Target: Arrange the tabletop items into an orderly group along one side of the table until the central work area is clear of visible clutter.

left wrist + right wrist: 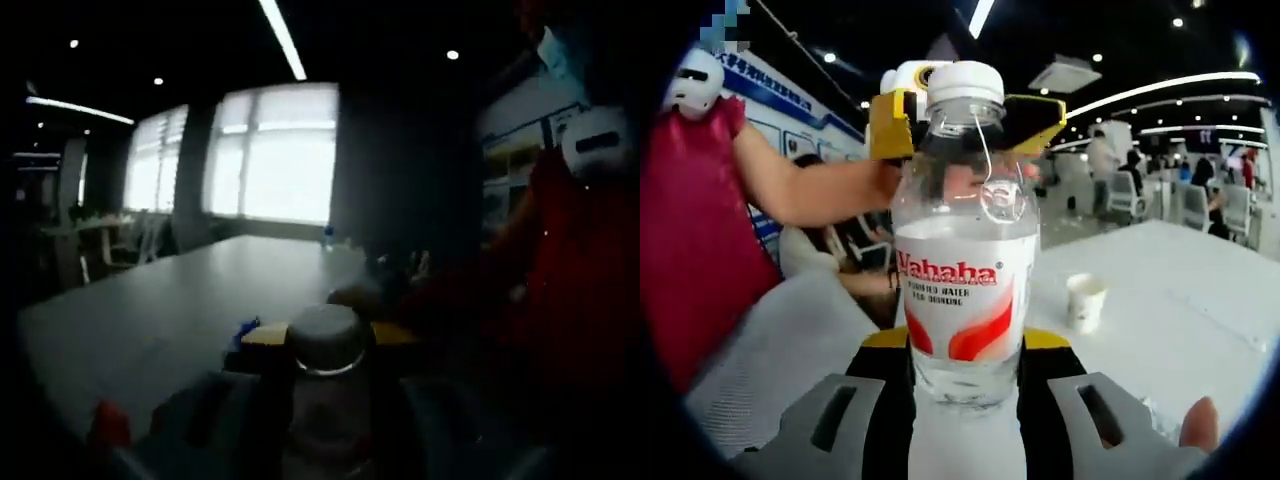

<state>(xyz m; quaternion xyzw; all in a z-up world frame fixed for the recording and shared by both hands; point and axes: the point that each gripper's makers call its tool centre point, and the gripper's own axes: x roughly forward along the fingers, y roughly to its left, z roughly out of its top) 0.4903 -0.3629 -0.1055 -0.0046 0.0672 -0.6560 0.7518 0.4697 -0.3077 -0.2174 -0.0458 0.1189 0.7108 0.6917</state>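
Now right gripper [965, 385] clasping water bottle [965, 270], paper cup [1085, 300] nearby

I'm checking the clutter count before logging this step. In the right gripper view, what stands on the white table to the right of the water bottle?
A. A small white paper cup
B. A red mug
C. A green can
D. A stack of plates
A: a small white paper cup stands upright on the white table, apart from the clear plastic water bottle with the white cap and red-lettered label.
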